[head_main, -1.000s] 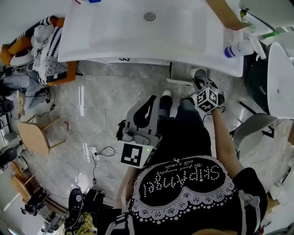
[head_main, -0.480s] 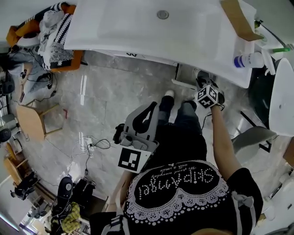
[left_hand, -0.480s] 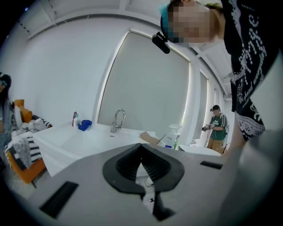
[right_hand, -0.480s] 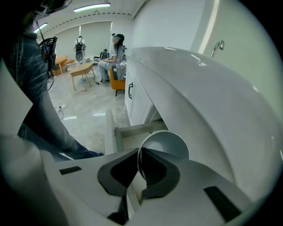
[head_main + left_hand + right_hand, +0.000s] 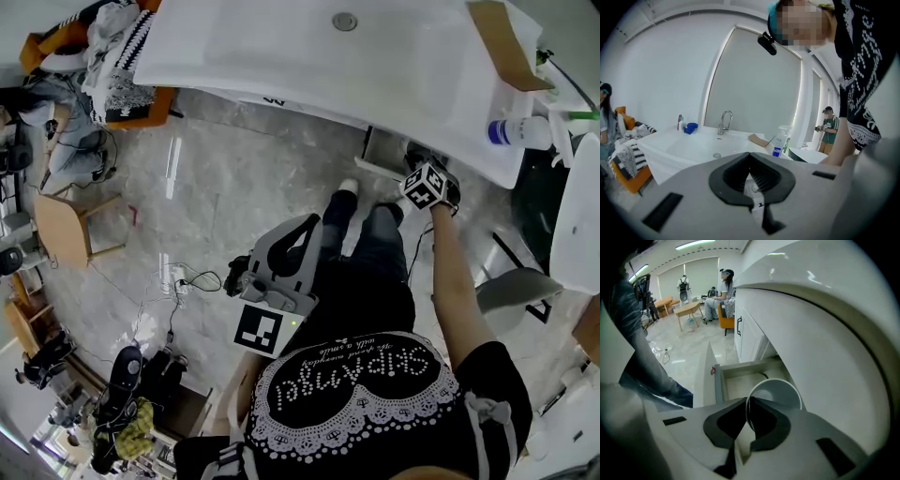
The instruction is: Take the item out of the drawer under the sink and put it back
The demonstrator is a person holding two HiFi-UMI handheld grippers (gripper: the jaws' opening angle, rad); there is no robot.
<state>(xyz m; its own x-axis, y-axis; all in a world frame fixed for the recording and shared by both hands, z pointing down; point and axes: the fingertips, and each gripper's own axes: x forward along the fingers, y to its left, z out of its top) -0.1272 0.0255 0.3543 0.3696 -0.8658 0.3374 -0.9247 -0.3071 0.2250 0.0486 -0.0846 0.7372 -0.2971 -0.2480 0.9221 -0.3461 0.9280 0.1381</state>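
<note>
Cup [image 5: 774, 391]: one, white and round-rimmed, hanging over the open drawer under the basin, its mouth turned toward the camera in the right gripper view.
Drawer [image 5: 740, 380]: one pulled out below the sink; I can see a pale floor inside, with a thin dark curved line at the back.
Right gripper [image 5: 746, 404]: jaws pinched on the cup's near rim, one pad inside the wall and one outside; from above it sits low by the sink's front edge [image 5: 427, 185].
Left gripper [image 5: 750, 158]: jaws together with nothing in them, held up at the person's waist, well apart from the drawer [image 5: 305, 230].
Sink [image 5: 281, 56]: one white basin, one drain [image 5: 344, 21], one faucet [image 5: 724, 123].
Spray bottle [image 5: 520, 131]: one, blue-labelled, on the counter's right end.
Brown sheet [image 5: 506, 47]: one, lying flat on the sink top near the bottle.
Bystanders: two in the left gripper view, one at each edge.
</note>
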